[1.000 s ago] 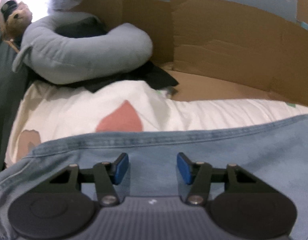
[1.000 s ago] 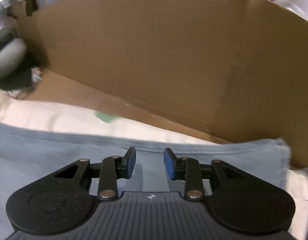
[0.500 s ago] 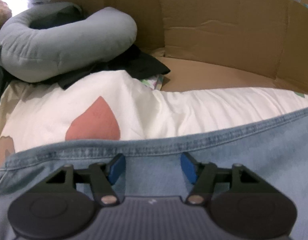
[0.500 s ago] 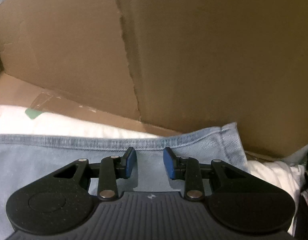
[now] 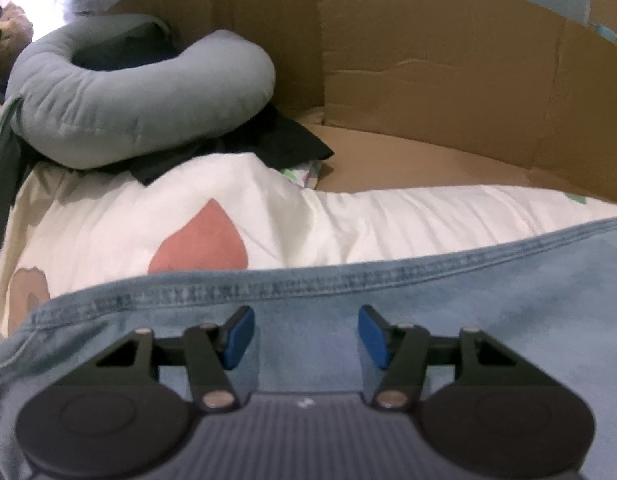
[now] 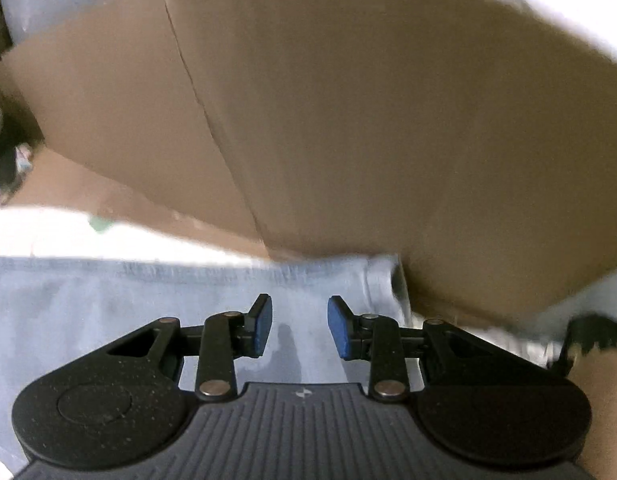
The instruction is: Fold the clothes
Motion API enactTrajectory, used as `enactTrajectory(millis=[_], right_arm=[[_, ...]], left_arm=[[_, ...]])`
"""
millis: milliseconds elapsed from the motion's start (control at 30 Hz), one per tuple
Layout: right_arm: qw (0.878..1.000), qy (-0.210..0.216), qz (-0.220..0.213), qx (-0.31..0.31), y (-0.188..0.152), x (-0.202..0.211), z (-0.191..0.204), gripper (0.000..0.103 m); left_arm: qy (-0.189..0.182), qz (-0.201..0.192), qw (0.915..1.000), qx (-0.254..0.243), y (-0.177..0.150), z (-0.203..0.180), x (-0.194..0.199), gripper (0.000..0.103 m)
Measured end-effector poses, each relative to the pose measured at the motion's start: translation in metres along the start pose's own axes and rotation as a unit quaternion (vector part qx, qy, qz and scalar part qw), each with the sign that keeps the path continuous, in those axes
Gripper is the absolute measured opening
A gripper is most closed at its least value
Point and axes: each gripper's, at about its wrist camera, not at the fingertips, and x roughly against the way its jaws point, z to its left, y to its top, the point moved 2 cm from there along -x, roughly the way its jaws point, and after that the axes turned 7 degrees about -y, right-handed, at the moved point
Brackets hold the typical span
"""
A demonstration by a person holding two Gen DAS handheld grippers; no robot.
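**Kid:** What are you holding right now?

**Me:** Nothing. My left gripper [image 5: 302, 336] has its blue fingertips [image 5: 236, 336] spread wide apart. My right gripper [image 6: 299, 332] is spread too, a bit less wide. Both are let go.

**Kid:** Where are the clothes?

**Me:** The light blue denim piece with the stitched edge [image 5: 468, 300] lies flat right under both my grippers. It sits on a white bed cover with reddish-pink shapes [image 5: 228, 216]. I can't tell if my fingers touch the cloth or float just above it.

**Kid:** Which way does it go?

**Me:** It runs long from left to right. Its stitched edge is on the far side, just past my fingertips. In my right view the denim ends at a corner [image 6: 384, 276], just past my right fingers, close to the brown cardboard wall [image 6: 348, 120]. That view is a bit blurry.

**Kid:** So which one grabs first?

**Me:** I think my right gripper is nearest that end. My left one is by the other end, where the edge curves down. I guess I need to pinch the far edge with both and bring it toward me.

**Kid:** What's that grey thing?

**Me:** A soft grey curved pillow [image 5: 140, 108], far left, on some black cloth [image 5: 292, 140]. It's well away.
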Motion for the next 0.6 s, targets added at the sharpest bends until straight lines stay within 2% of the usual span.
enactTrajectory(millis=[100, 300, 600], right_arm=[[0.999, -0.026, 0.024, -0.008, -0.009, -0.025, -0.002, 0.036], [0.998, -0.054, -0.003, 0.007, -0.002, -0.049, 0.005, 0.036], [0.999, -0.044, -0.012, 0.002, 0.007, -0.06, 0.0, 0.037]], left_arm=[[-0.008, -0.002, 1.0, -0.002, -0.005, -0.007, 0.005, 0.061], [-0.026, -0.003, 0.9997, -0.002, -0.015, -0.024, 0.012, 0.061], [-0.049, 0.01, 0.9987, -0.009, -0.03, -0.048, 0.002, 0.061]])
